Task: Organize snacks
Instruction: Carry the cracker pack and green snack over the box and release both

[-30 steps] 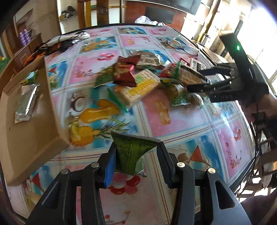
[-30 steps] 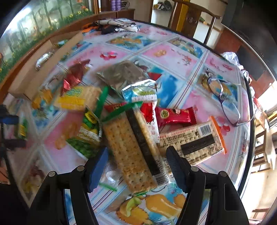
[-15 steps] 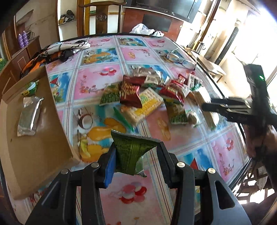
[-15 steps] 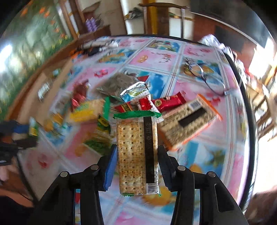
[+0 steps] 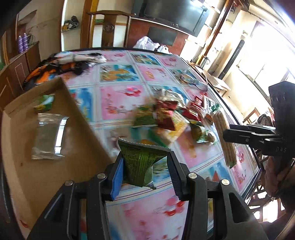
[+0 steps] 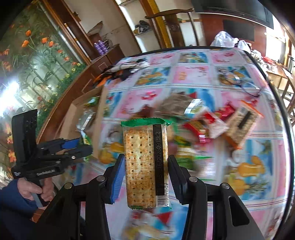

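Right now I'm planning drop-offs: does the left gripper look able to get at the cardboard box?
Probably yes. The left gripper, shut on a green packet, hangs beside the open cardboard box; nothing stands between, and bare floor shows near the silver packet.

Home dining/living room: round table with glossy pink-and-blue fruit-print tablecloth (image 5: pixel 118 96), carved dark wooden chair (image 5: pixel 108 27), wall-mounted black flat TV (image 5: pixel 173 16), white built-in wall shelves (image 6: pixel 145 22), floral mural (image 6: pixel 33 55).

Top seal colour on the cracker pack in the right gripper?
Green, on the cracker pack; right wrist view shows it best.
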### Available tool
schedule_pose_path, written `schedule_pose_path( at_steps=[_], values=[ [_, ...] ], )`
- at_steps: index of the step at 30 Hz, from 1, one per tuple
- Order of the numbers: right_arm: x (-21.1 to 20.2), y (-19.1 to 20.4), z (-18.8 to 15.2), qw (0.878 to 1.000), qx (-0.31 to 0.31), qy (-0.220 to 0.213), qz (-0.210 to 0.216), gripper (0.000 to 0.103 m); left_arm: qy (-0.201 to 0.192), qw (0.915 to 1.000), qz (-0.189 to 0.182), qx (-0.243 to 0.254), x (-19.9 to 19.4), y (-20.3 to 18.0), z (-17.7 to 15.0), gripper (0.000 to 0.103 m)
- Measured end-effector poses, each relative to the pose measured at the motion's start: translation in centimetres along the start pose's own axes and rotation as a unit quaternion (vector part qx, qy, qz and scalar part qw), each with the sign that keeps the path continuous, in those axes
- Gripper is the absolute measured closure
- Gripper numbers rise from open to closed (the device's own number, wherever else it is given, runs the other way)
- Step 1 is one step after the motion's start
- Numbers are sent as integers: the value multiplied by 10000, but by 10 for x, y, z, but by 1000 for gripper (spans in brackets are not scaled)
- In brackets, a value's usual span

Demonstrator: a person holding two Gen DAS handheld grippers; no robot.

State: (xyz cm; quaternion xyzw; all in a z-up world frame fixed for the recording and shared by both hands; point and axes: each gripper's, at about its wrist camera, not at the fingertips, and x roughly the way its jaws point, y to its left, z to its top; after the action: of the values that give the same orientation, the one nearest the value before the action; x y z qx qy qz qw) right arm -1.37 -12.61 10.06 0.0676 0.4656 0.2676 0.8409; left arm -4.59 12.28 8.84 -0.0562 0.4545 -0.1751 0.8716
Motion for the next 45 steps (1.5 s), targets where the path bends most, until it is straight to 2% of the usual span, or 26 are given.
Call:
schedule_pose_path(
  at_steps=[11,19,27,35,45],
  values=[
    [64,114,25,9974,-399,257,534,53,-310,9970,448,-559,-53,116,-4,59],
    [109,170,49,9945,-565,541,696,53,-380,9939,588,-848,-62,169,15,59],
    [148,186,81,9949,-221,728,660,53,-156,9939,686,-848,-29,195,44,59],
    [181,189,110,9954,3,791,537,53,70,9931,767,-890,-3,212,46,59],
    [215,194,139,9950,11,878,483,53,125,9922,908,-840,5,218,44,59]
  ],
)
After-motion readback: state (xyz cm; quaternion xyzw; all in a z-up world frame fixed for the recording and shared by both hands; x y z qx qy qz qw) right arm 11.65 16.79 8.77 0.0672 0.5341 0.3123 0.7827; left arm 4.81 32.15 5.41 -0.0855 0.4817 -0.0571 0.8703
